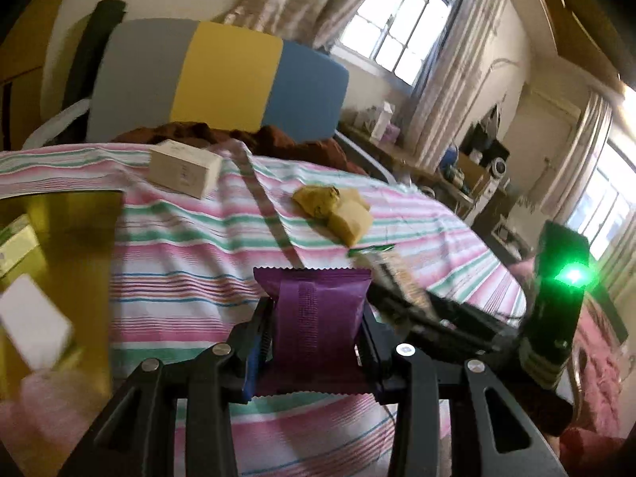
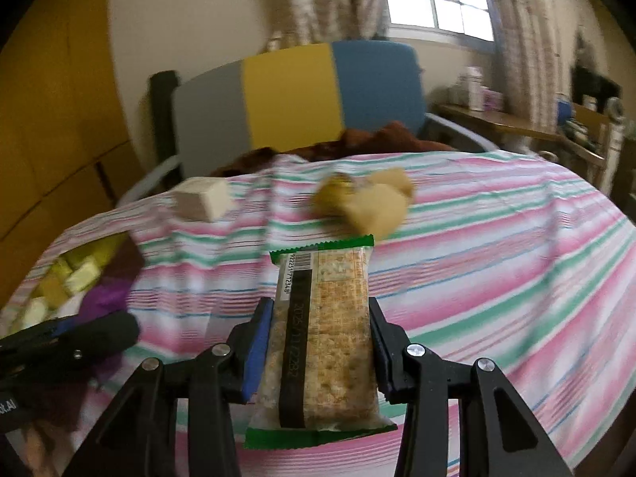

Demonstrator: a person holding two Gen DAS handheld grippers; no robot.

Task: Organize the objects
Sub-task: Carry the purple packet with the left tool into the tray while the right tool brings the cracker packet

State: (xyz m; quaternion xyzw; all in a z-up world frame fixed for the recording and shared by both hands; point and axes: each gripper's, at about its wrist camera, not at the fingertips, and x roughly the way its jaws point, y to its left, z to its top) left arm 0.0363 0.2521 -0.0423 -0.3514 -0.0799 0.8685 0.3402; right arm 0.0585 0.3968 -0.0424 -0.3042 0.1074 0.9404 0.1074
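My left gripper (image 1: 316,310) is shut on a purple snack packet (image 1: 318,318), held above the striped bedsheet (image 1: 190,238). My right gripper (image 2: 320,318) is shut on a clear cracker packet with green ends (image 2: 322,338), also held above the sheet (image 2: 497,258). In the left wrist view the right gripper (image 1: 437,318) with the cracker packet (image 1: 393,274) shows at the right. In the right wrist view the left gripper (image 2: 71,342) with the purple packet (image 2: 103,298) shows at the left. A white box (image 1: 185,169) and yellow packets (image 1: 334,208) lie farther up the bed.
A yellow container (image 1: 59,246) holding small boxes sits at the left on the bed; it also shows in the right wrist view (image 2: 71,274). A grey, yellow and blue headboard (image 1: 222,79) and a brown cloth (image 1: 286,139) are behind. A cluttered desk (image 1: 457,175) stands at the right.
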